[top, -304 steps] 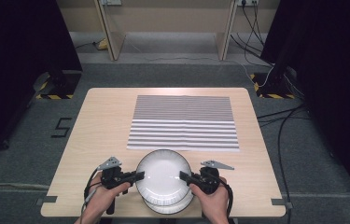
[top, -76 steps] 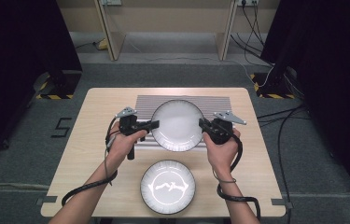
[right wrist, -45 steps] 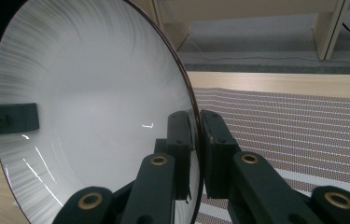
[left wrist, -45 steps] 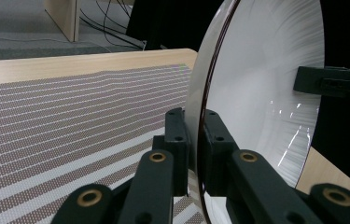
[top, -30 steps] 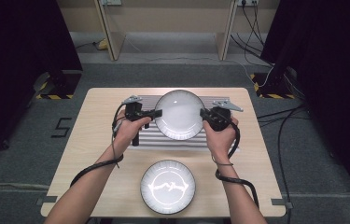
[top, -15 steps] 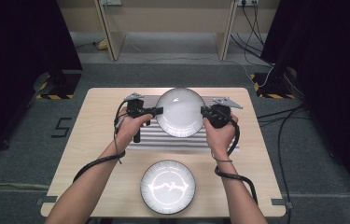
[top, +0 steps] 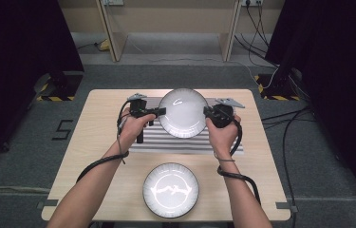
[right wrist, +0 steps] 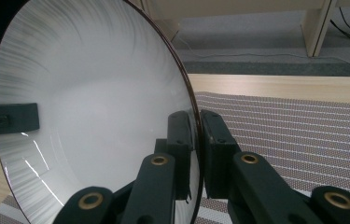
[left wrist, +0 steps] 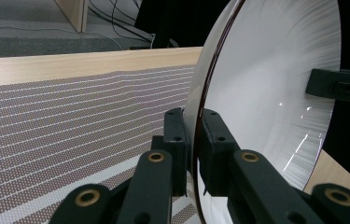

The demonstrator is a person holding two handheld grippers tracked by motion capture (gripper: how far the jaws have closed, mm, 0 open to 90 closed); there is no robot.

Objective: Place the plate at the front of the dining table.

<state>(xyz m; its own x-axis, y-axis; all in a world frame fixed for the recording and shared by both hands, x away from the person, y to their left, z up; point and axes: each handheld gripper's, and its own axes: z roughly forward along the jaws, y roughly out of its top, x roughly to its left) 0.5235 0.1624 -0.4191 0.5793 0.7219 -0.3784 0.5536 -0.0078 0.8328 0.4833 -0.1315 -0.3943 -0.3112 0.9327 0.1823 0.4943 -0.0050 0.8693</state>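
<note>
A white plate (top: 183, 113) with a dark rim is held up above the striped placemat (top: 185, 140), tilted toward the person. My left gripper (top: 159, 112) is shut on its left rim, and my right gripper (top: 207, 112) is shut on its right rim. In the left gripper view the jaws pinch the plate's edge (left wrist: 192, 140), with the other gripper (left wrist: 340, 86) across the plate. The right gripper view shows the plate's face (right wrist: 98, 116) and its rim clamped between the jaws. A second white plate (top: 171, 189) with a grey brushed border lies flat near the table's front edge.
The wooden table (top: 95, 142) stands on grey carpet. Cables (top: 285, 123) trail on the floor at the right. Table legs and shelving (top: 114, 28) stand beyond the far edge. Dark curtains flank both sides.
Both grippers carried the upper plate from the front stack up and away over the placemat, leaving the second plate at the front. In the last second the plate tilted further up.
</note>
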